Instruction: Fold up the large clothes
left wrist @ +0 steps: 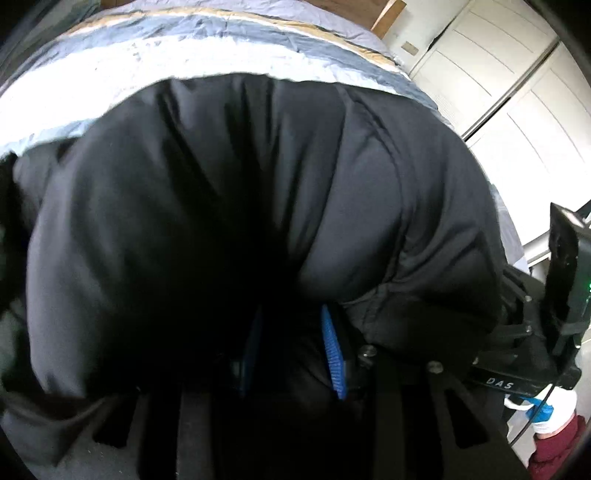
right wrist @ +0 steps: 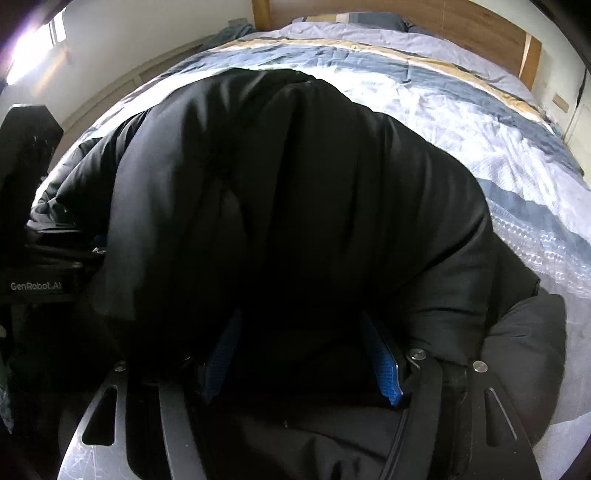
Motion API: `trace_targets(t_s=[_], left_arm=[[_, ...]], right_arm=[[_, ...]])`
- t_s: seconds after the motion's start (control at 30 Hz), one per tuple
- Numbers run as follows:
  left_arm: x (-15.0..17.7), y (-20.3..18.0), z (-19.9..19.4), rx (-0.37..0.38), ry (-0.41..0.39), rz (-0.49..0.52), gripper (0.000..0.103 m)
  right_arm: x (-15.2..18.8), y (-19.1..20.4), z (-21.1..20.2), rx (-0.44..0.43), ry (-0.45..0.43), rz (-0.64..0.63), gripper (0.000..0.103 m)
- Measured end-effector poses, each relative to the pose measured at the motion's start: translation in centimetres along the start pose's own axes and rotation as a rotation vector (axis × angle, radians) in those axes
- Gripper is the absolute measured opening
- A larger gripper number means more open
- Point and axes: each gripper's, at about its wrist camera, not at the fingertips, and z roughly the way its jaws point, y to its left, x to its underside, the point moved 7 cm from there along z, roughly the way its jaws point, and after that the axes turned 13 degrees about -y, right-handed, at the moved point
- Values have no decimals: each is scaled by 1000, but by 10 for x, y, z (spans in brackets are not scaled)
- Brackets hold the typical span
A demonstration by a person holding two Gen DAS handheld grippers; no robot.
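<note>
Black puffer jacket (left wrist: 229, 206) fills both wrist views, bunched in thick padded folds on the striped bedspread (left wrist: 155, 48) of a wooden-framed bed (right wrist: 476, 22).

Left gripper (left wrist: 291, 350): its blue ribbed pads (left wrist: 332, 354) stand fairly close together and a fold of the jacket is pinched between them, the cloth swelling up and away ahead of the fingertips. Past that bulge lies the bedspread, with its white, grey-blue and tan bands. To the right of this gripper, just beside it, sits the body of the other tool, and below that a hand (left wrist: 546, 417) in a white glove with a dark red sleeve. White wardrobe doors (left wrist: 491, 74) stand beyond, further right.

Right gripper (right wrist: 303, 354): its jaws stand noticeably wider, and a thicker wad of the same jacket is packed between the two blue pads (right wrist: 384, 369), which press against it on both sides. A rounded roll of jacket bulges out to the right of this gripper. The other tool's dark casing shows at its left.
</note>
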Motion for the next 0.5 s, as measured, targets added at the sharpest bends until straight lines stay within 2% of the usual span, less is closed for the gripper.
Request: trace_targets(t_s=[0.17, 0.33, 0.4, 0.5], left_arm=[[-3, -6, -44, 8, -59, 49, 32], [-27, 4, -95, 28, -167, 15, 32], [-43, 16, -106, 9, -213, -9, 32], [-50, 34, -101, -46, -222, -28, 35]], right_arm=[[-6, 0, -46, -6, -41, -1, 65], [-31, 2, -107, -8, -148, -6, 66], [-47, 10, -116, -31, -180, -5, 66], [-64, 28, -112, -81, -221, -3, 69]])
